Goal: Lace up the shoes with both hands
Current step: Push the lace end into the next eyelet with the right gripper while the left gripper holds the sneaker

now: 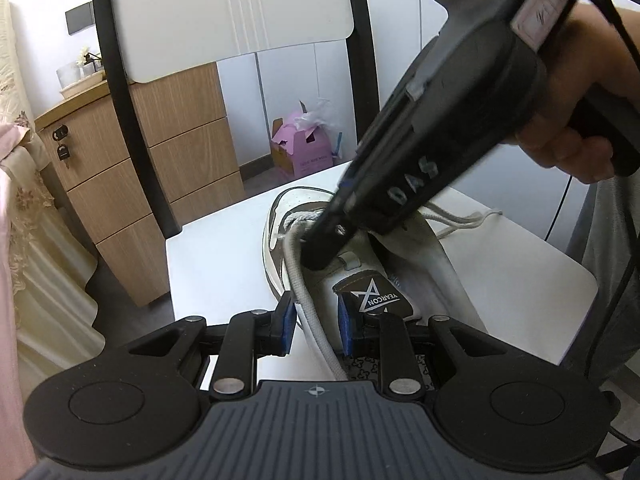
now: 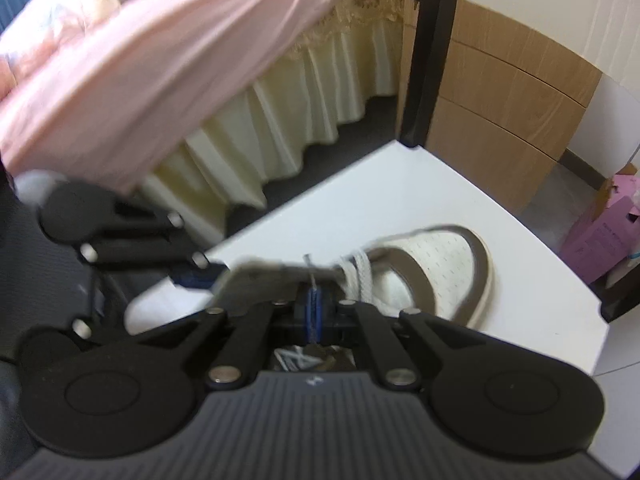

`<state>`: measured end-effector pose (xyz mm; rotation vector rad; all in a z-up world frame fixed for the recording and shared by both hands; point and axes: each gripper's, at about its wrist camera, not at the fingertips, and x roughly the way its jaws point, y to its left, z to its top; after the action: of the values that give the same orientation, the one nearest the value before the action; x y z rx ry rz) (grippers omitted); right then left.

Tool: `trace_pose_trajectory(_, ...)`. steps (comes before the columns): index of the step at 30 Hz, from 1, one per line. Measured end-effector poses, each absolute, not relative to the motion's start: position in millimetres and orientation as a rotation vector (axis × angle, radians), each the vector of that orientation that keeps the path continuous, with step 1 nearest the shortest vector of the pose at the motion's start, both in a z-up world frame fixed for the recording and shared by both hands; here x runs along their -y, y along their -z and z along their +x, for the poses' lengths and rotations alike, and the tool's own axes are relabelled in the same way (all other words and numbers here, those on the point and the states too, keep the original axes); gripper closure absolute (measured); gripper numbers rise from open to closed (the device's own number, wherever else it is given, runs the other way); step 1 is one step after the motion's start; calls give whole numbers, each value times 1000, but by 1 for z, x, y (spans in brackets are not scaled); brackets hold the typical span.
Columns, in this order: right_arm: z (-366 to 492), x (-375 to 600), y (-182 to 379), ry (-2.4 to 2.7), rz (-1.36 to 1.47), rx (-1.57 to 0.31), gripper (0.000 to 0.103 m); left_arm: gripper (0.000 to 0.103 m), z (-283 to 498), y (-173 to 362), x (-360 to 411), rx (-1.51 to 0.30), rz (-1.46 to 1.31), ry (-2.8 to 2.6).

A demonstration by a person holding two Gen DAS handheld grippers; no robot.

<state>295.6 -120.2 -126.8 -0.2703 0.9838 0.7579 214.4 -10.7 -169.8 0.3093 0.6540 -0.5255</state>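
A white sneaker with grey trim (image 1: 360, 280) lies on a white chair seat (image 1: 224, 264), toe pointing away. My left gripper (image 1: 316, 320) is open at the shoe's collar; a thick white lace (image 1: 300, 280) runs between its blue pads without being clamped. My right gripper (image 1: 324, 248) reaches down onto the eyelet area from the upper right. In the right wrist view my right gripper (image 2: 313, 308) is shut on the thin lace tip (image 2: 310, 270), next to the crossed laces (image 2: 358, 276) on the sneaker (image 2: 436, 268). The left gripper's fingers (image 2: 196, 272) show at the left.
The chair's black frame and white backrest (image 1: 224, 12) rise behind the seat. A wooden drawer cabinet (image 1: 132, 184) stands to the left, a pink box (image 1: 304, 148) on the floor behind. A bed with pink cover (image 2: 160, 48) lies beside the chair.
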Motion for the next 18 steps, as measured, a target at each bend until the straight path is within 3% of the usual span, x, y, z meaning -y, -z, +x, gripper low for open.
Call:
trace_pose_trajectory(13, 293, 111, 134, -740, -315, -934, 99, 77, 216, 169, 9, -655, 306, 531)
trace_pose_trajectory(15, 288, 113, 133, -742, -320, -928, 88, 77, 215, 169, 9, -655, 305, 529)
trace_pose_trajectory(16, 286, 115, 131, -750, -317, -927, 70, 77, 215, 169, 10, -655, 305, 528)
trace_pose_trajectory(17, 285, 118, 128, -764, -311, -926, 59, 77, 215, 169, 10, -655, 305, 528)
trace_pose_trajectory(18, 283, 120, 124, -776, -304, -923, 59, 77, 215, 169, 10, -655, 305, 525)
